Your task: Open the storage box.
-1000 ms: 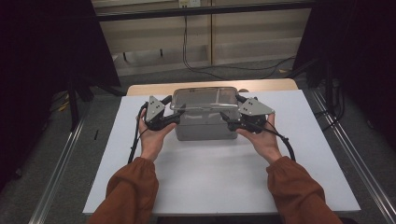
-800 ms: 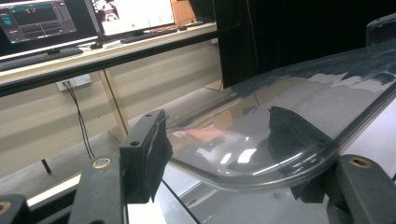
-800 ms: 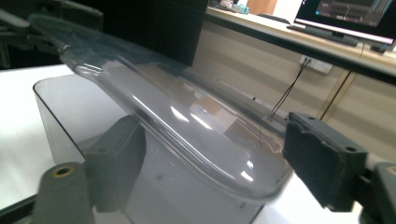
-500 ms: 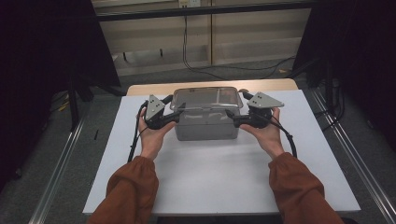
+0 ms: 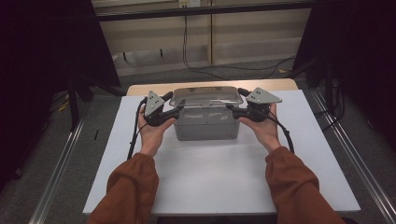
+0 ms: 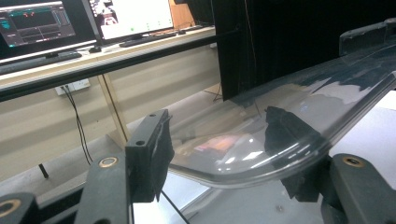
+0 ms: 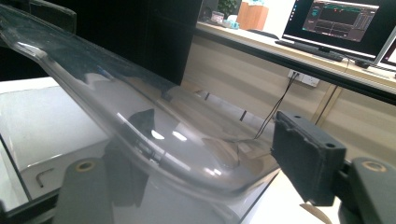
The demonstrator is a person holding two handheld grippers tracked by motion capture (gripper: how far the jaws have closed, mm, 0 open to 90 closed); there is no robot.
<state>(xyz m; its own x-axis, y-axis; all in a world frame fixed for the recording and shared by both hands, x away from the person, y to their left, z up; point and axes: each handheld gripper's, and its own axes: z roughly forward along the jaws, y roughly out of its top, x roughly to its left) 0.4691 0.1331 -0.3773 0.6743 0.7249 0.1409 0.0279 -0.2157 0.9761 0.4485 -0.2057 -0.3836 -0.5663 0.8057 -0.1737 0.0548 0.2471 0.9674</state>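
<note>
No words or numbers are clear enough to read. The computer screens (image 6: 70,21) show tiny writing, but it is too small and blurry.

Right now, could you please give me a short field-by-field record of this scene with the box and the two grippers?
surface: white table top
main thing: grey rectangular plastic box, toward the far half of the table
cover: clear plastic lid on top of the box
left gripper: at the lid's left end, its rim between the jaws; grip not certain
right gripper: at the lid's right end, rim between the jaws; one pad stands clear of it
jaw motion: both have just been closing
backdrop: computer monitors on a desk
</note>
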